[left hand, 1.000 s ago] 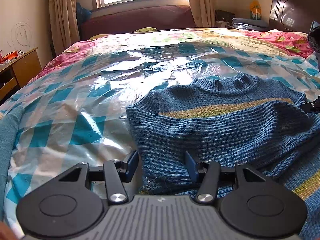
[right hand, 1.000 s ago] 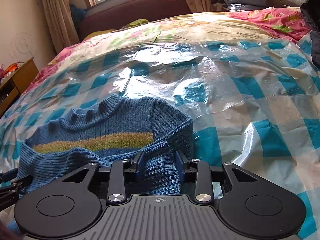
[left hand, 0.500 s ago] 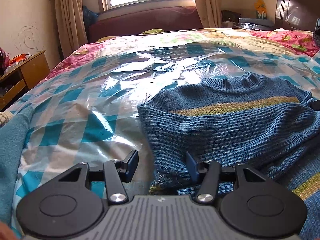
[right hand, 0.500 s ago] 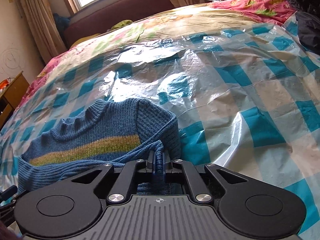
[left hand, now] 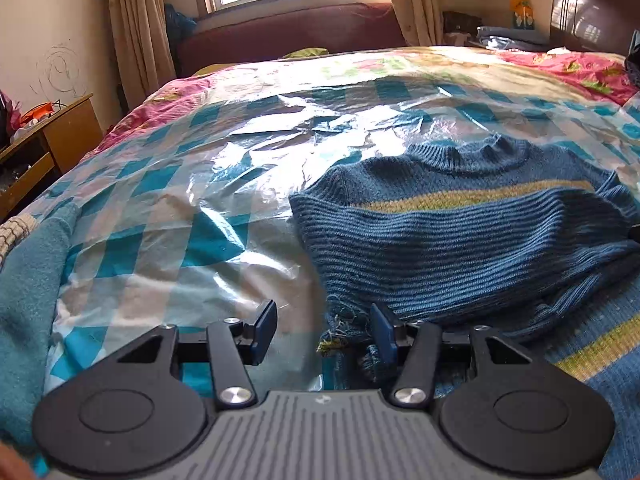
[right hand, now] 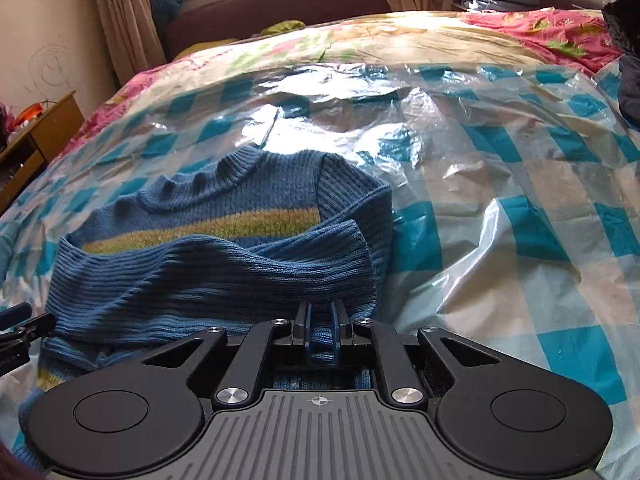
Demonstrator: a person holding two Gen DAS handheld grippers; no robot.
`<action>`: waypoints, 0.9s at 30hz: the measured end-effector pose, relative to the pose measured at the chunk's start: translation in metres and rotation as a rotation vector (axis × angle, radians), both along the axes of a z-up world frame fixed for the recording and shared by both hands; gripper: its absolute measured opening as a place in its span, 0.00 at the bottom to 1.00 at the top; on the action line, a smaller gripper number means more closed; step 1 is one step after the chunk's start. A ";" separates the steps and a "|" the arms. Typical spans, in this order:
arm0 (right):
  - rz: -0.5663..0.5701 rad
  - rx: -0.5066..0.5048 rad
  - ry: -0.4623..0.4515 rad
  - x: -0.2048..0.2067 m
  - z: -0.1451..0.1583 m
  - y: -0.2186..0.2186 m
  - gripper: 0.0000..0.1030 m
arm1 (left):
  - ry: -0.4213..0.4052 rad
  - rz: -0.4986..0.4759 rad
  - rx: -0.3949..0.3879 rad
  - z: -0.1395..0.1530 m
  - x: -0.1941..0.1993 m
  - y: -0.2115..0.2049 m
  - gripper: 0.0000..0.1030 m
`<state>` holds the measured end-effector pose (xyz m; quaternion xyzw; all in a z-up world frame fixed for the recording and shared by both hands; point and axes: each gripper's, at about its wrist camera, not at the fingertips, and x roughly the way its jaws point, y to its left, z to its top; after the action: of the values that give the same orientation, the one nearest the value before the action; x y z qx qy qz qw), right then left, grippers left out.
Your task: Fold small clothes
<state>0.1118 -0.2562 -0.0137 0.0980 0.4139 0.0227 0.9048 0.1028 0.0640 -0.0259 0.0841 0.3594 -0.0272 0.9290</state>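
A small blue rib-knit sweater (left hand: 460, 240) with a yellow-green stripe lies on a glossy, crinkled plastic sheet (left hand: 180, 208) printed in teal and white checks. In the left wrist view it fills the right half of the frame; in the right wrist view (right hand: 208, 248) it sits left of centre, collar toward the top. One sleeve is folded across the chest below the stripe, a thick ribbed band running side to side.

The right gripper (right hand: 321, 332) is clenched on a fold of this knit: blue wool stands pinched between its two narrow pads at the lower middle of its own frame. Only that view shows the pinch; in the left wrist view the right gripper is just a dark sliver at the right edge. The left gripper (left hand: 323, 330) stands released, its blue-faced pads apart, with a frayed sweater edge and loose threads between them but pressed by neither. The right wrist view catches only its tip (right hand: 18, 332) at the lower left.

Beyond the sheet lies a floral bedspread (right hand: 540, 36), pink and cream. A teal towel-like cloth (left hand: 28, 280) is cut off at the left edge. A wooden side table (left hand: 52, 136) stands at the left, its clutter too small to make out.
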 end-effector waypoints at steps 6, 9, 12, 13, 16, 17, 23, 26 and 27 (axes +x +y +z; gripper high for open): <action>0.005 0.044 -0.030 -0.008 0.015 -0.001 0.14 | 0.012 -0.003 -0.022 0.007 -0.009 0.009 0.55; 0.042 0.024 -0.006 -0.023 0.020 0.002 0.14 | 0.040 -0.037 -0.012 0.016 -0.029 0.014 0.54; 0.076 0.027 0.032 -0.047 0.028 0.001 0.14 | 0.098 -0.082 -0.016 0.027 -0.057 0.020 0.54; 0.088 0.036 0.051 -0.057 0.031 0.000 0.14 | 0.125 -0.097 -0.020 0.030 -0.067 0.021 0.54; 0.127 0.034 0.110 -0.090 0.039 -0.001 0.19 | 0.220 -0.154 -0.029 0.036 -0.099 0.023 0.54; 0.139 0.020 0.128 -0.101 0.041 -0.001 0.19 | 0.251 -0.171 -0.030 0.037 -0.110 0.023 0.54; 0.131 -0.038 0.257 -0.153 0.039 -0.012 0.19 | 0.393 -0.203 -0.051 0.027 -0.136 0.020 0.54; 0.105 -0.028 0.320 -0.165 0.033 -0.020 0.20 | 0.438 -0.203 -0.068 0.020 -0.135 0.018 0.53; 0.103 -0.024 0.339 -0.167 0.031 -0.022 0.20 | 0.450 -0.204 -0.068 0.019 -0.134 0.017 0.51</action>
<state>-0.0552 -0.2779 0.0173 0.0684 0.5653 0.0471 0.8207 -0.0314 0.0809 -0.0073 0.0805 0.5460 -0.1511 0.8201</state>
